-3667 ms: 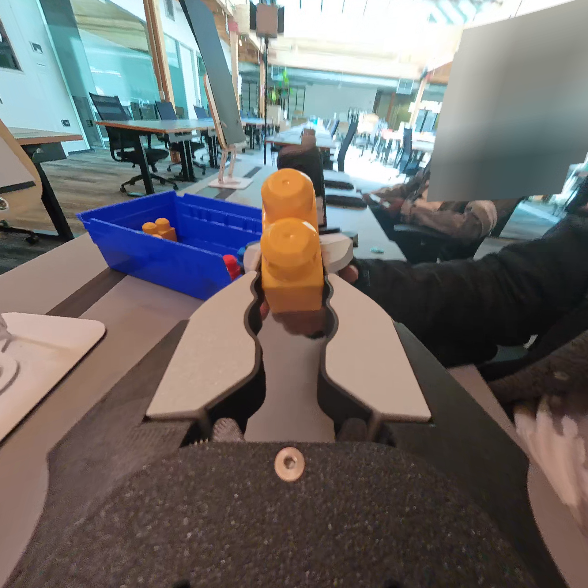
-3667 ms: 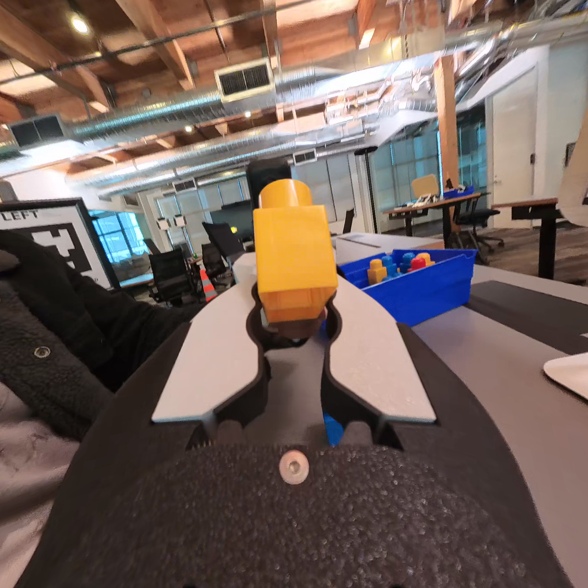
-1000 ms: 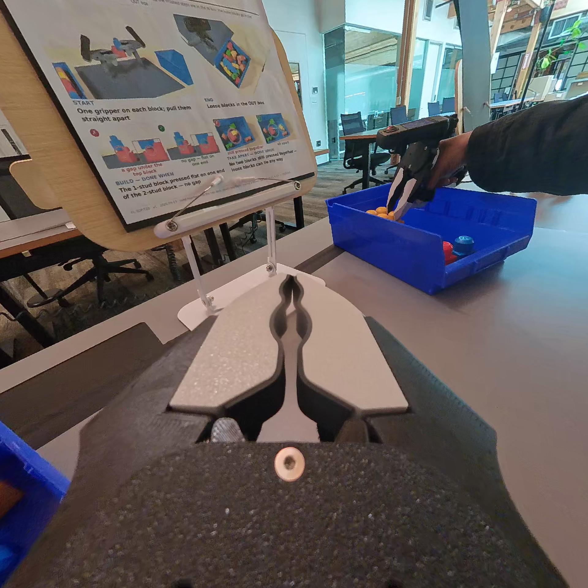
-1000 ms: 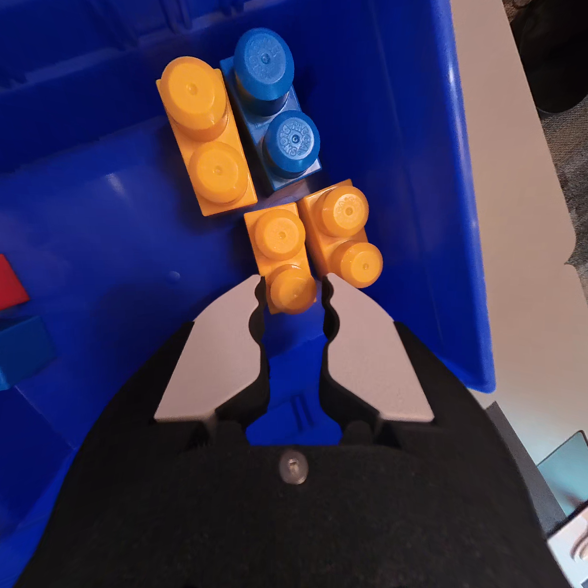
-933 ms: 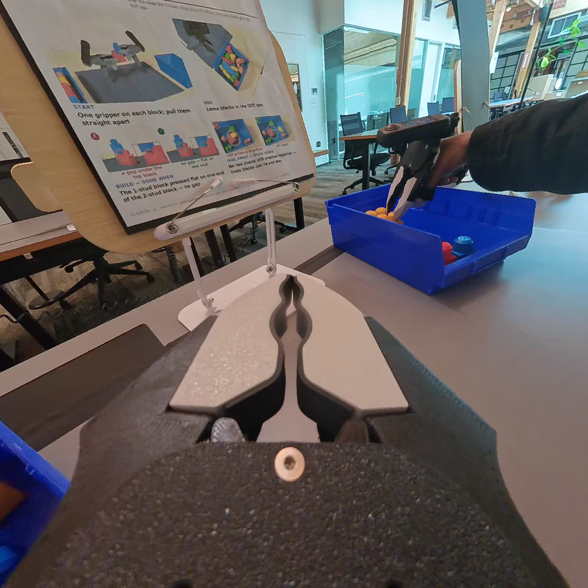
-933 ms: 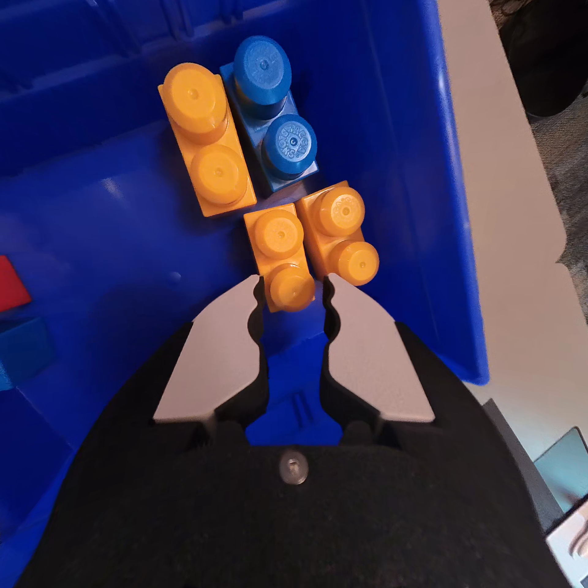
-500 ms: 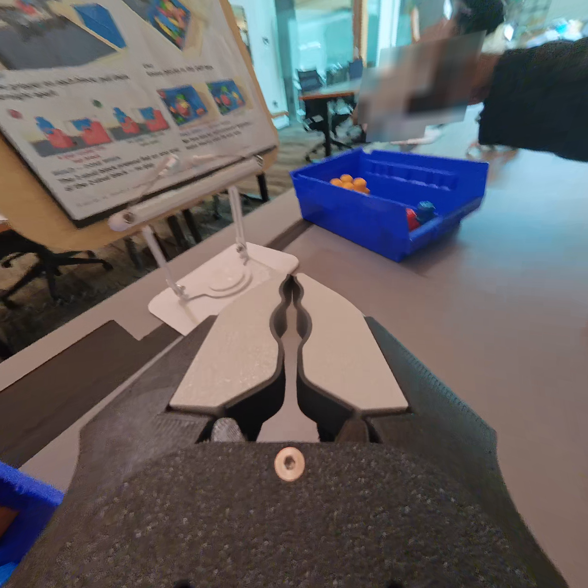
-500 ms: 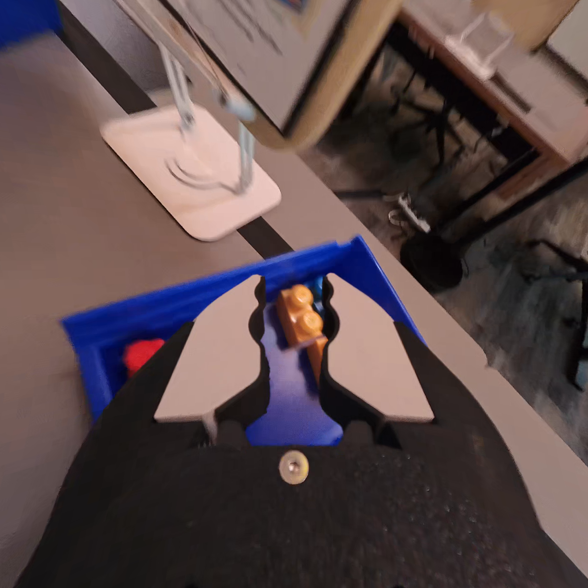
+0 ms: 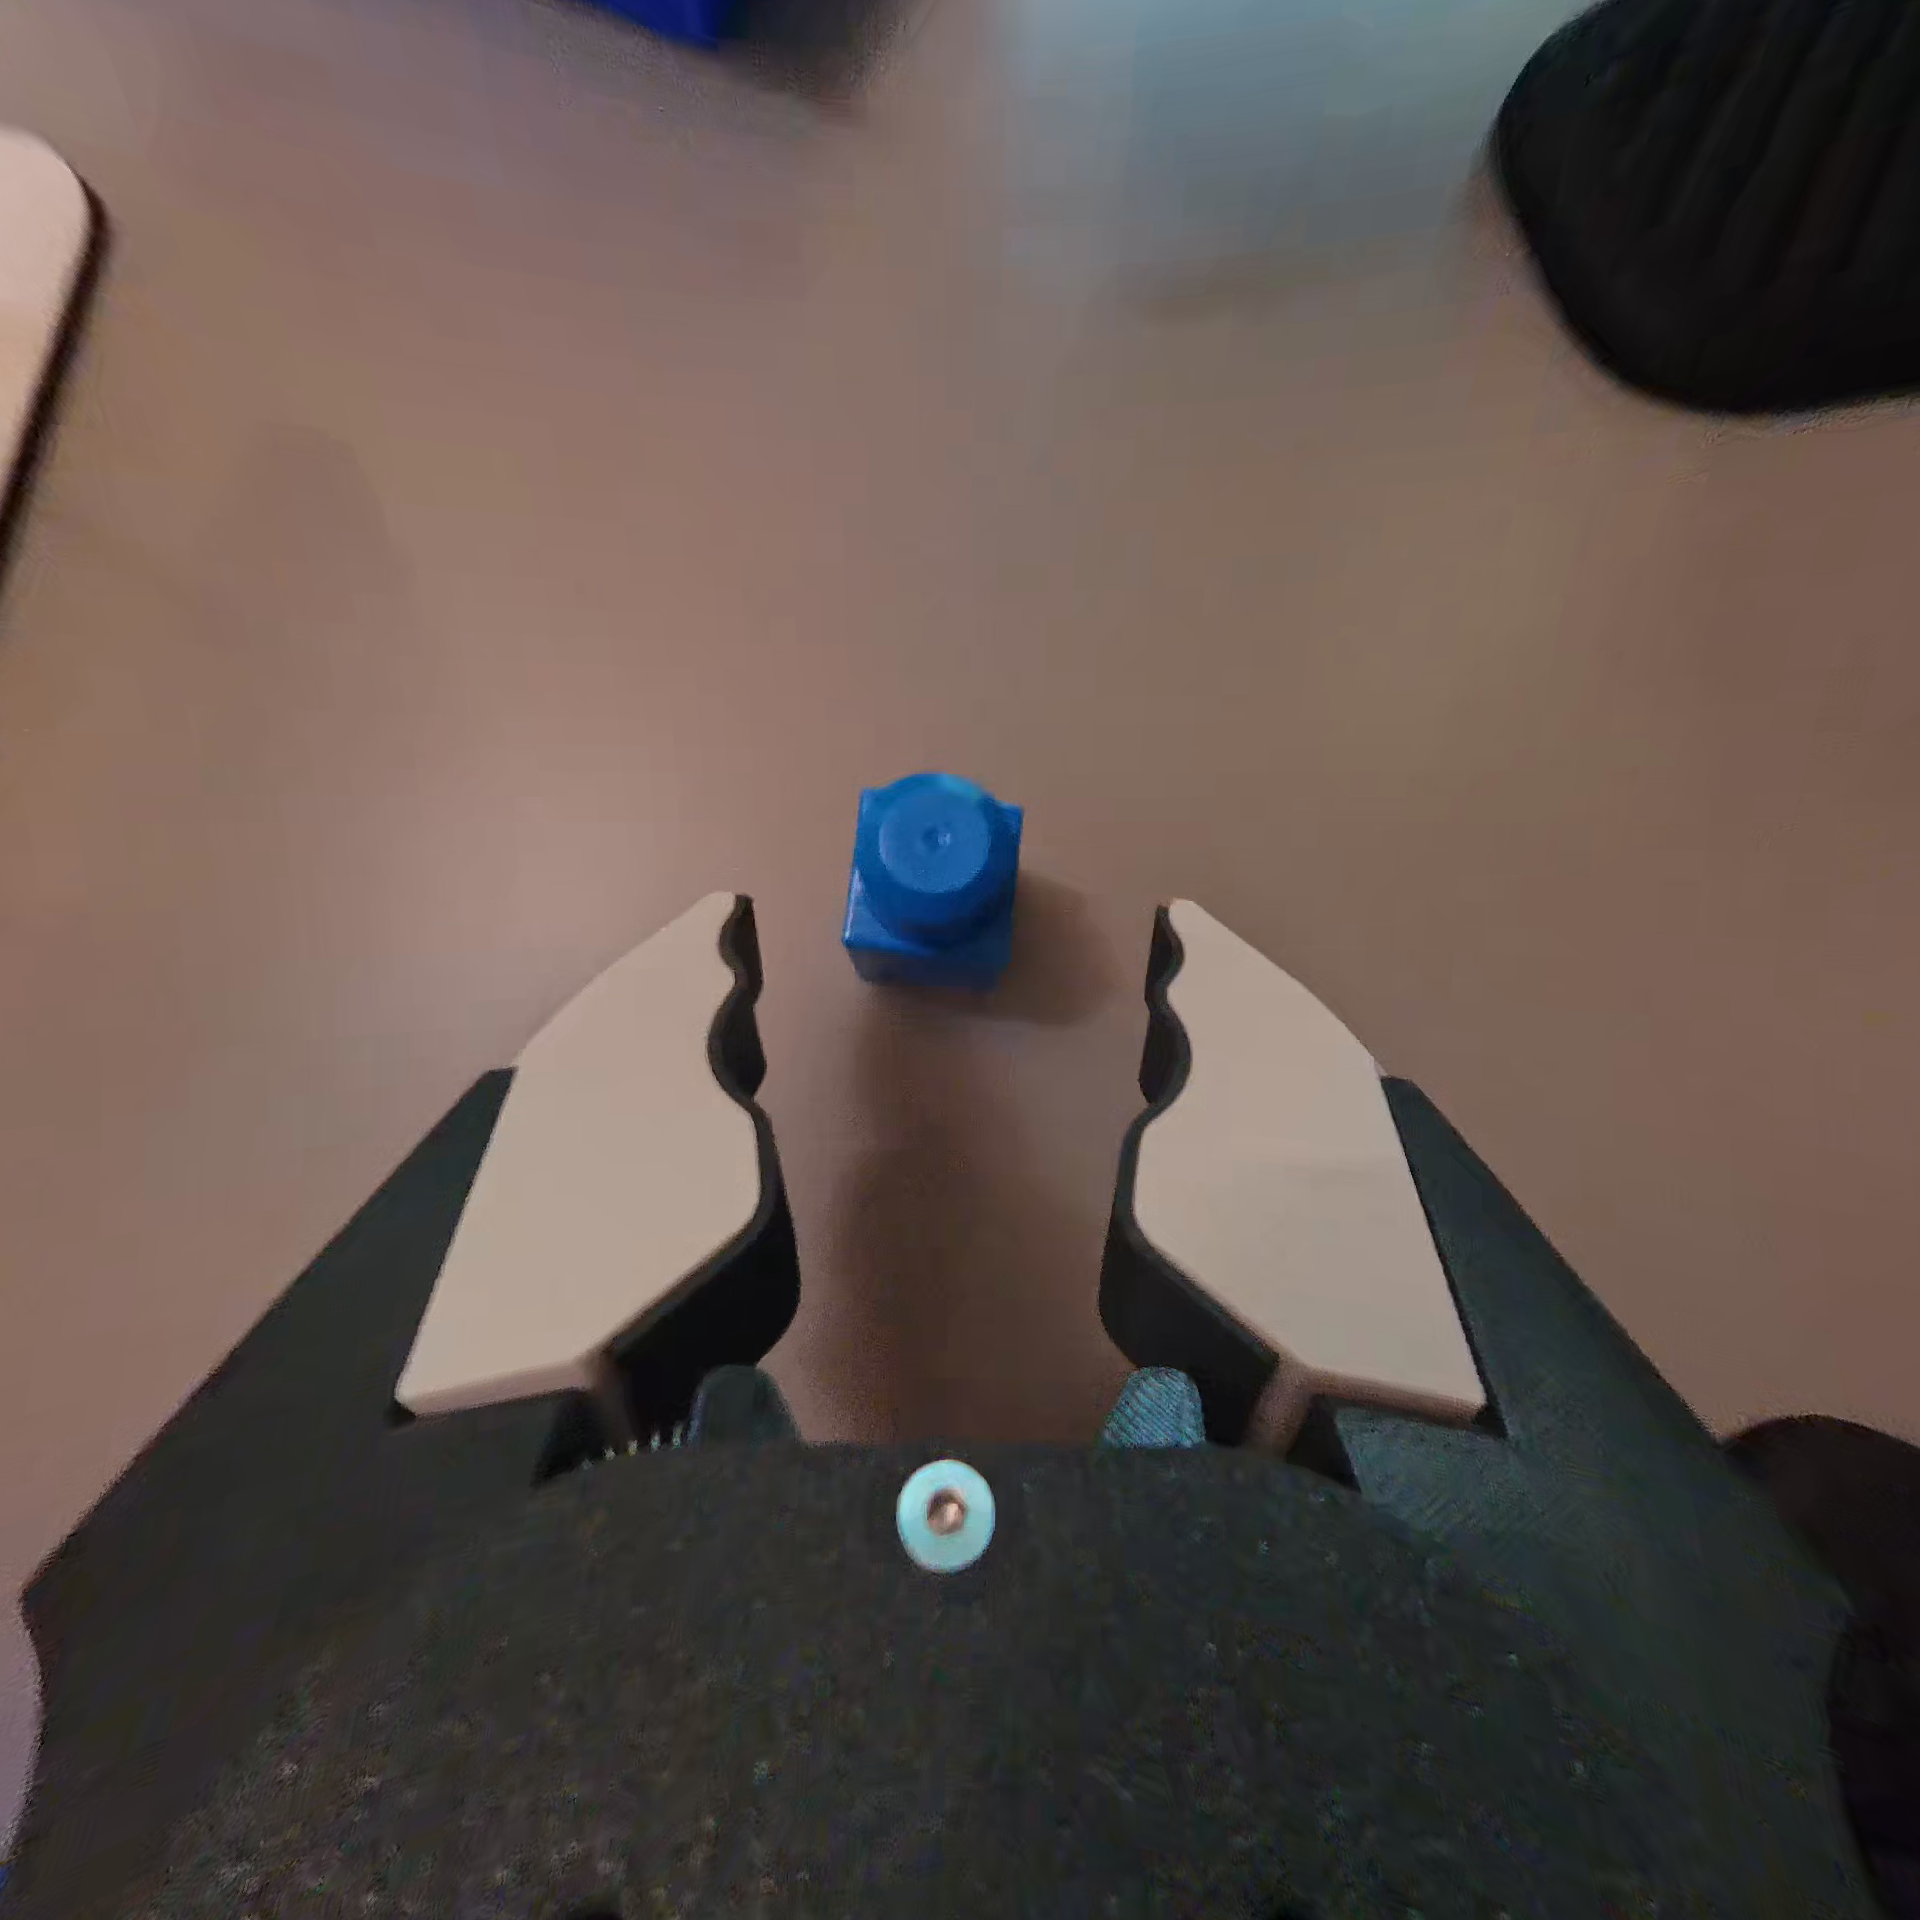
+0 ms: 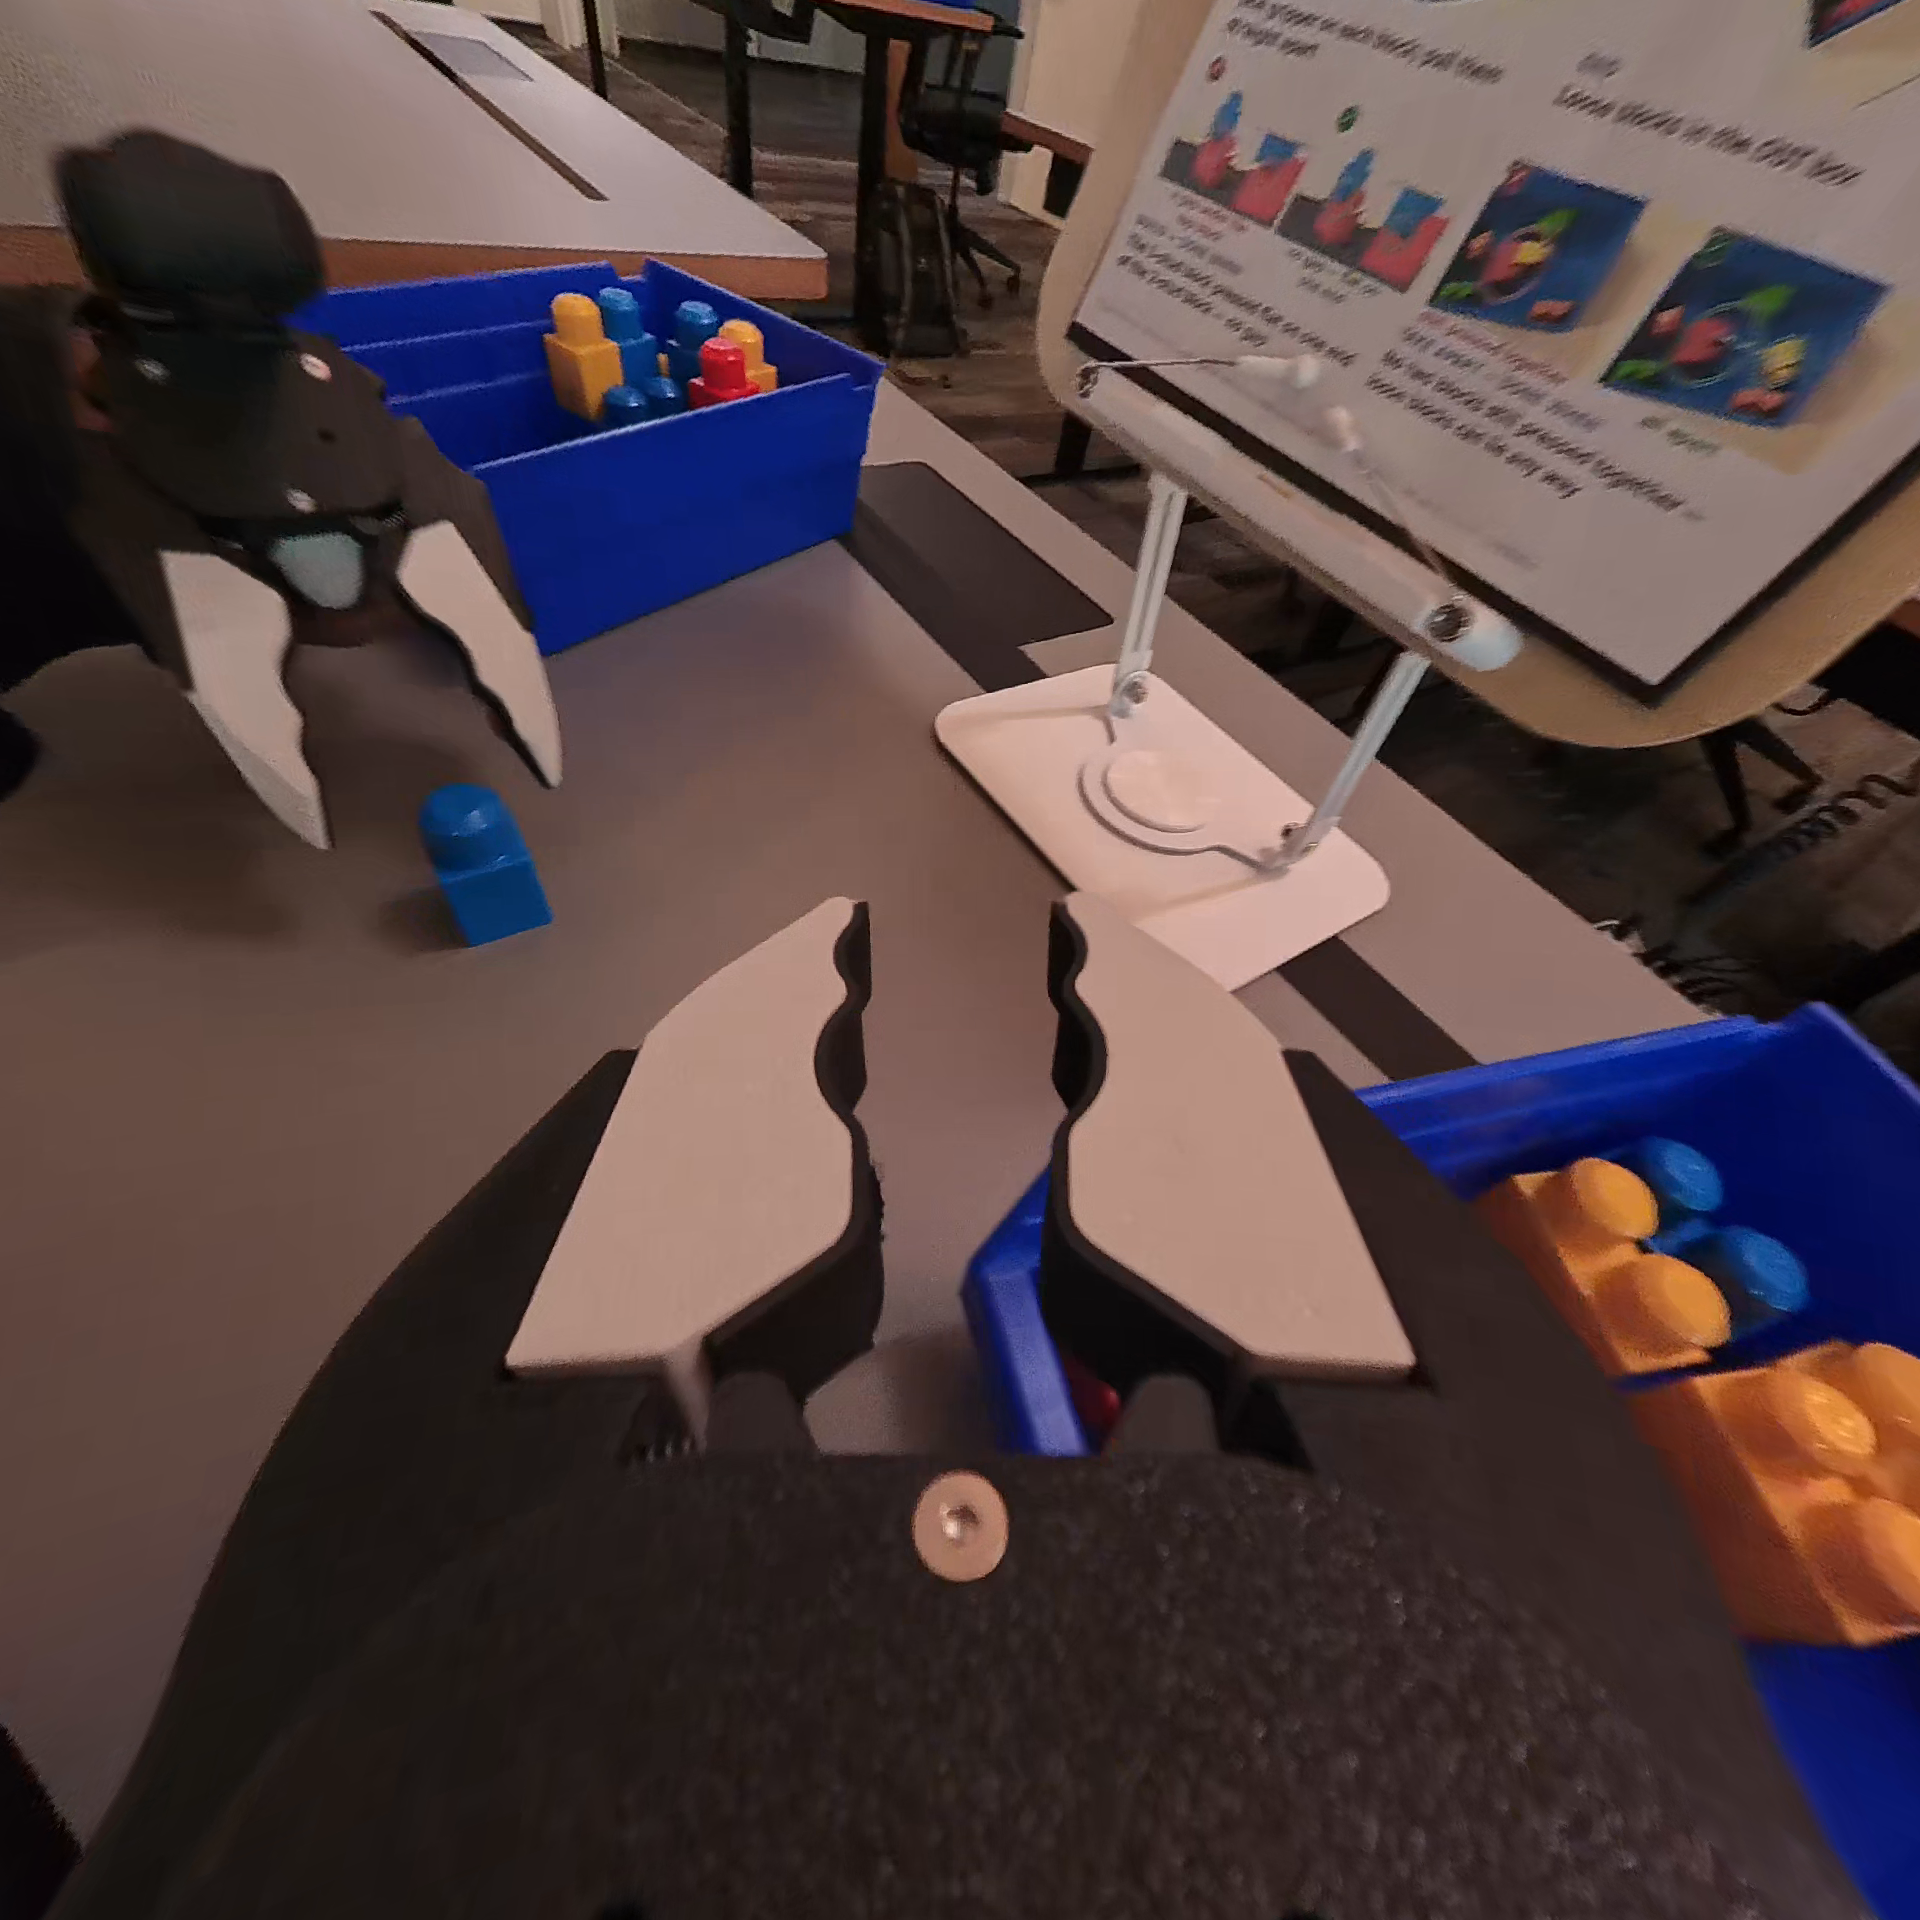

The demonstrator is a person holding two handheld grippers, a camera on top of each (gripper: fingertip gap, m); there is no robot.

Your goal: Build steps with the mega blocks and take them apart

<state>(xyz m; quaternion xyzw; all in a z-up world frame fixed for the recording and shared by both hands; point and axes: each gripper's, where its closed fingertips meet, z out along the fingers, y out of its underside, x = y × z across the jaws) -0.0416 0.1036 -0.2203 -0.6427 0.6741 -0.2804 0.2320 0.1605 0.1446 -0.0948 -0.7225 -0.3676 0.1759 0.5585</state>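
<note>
A blue one-stud block point(image 9: 930, 881) stands upright on the grey table point(image 9: 520, 623). My left gripper point(image 9: 948, 912) is open and empty, pointing down, with the block just beyond its fingertips. In the right wrist view the same block point(image 10: 483, 864) sits below the left gripper point(image 10: 431, 800), whose fingers straddle it from above. My right gripper point(image 10: 956, 914) is open and empty above the table. A blue bin point(image 10: 1714, 1081) at the lower right holds orange blocks point(image 10: 1621, 1278) and a blue block point(image 10: 1714, 1226). A second blue bin point(image 10: 665, 499) at the back left holds several mixed blocks.
A white stand base point(image 10: 1164, 821) carries a tilted instruction board point(image 10: 1507, 312) to the right of the middle of the table. A dark strip point(image 10: 966, 561) runs across the table by the far bin. A dark sleeve point(image 9: 1714, 197) shows at the upper right of the left wrist view. The gap from one gripper's tips to the other's is roughly 25 cm.
My left gripper has opened and tipped down over the blue block on the table. My right gripper has left the bin with the orange blocks and now faces the table's middle, still open.
</note>
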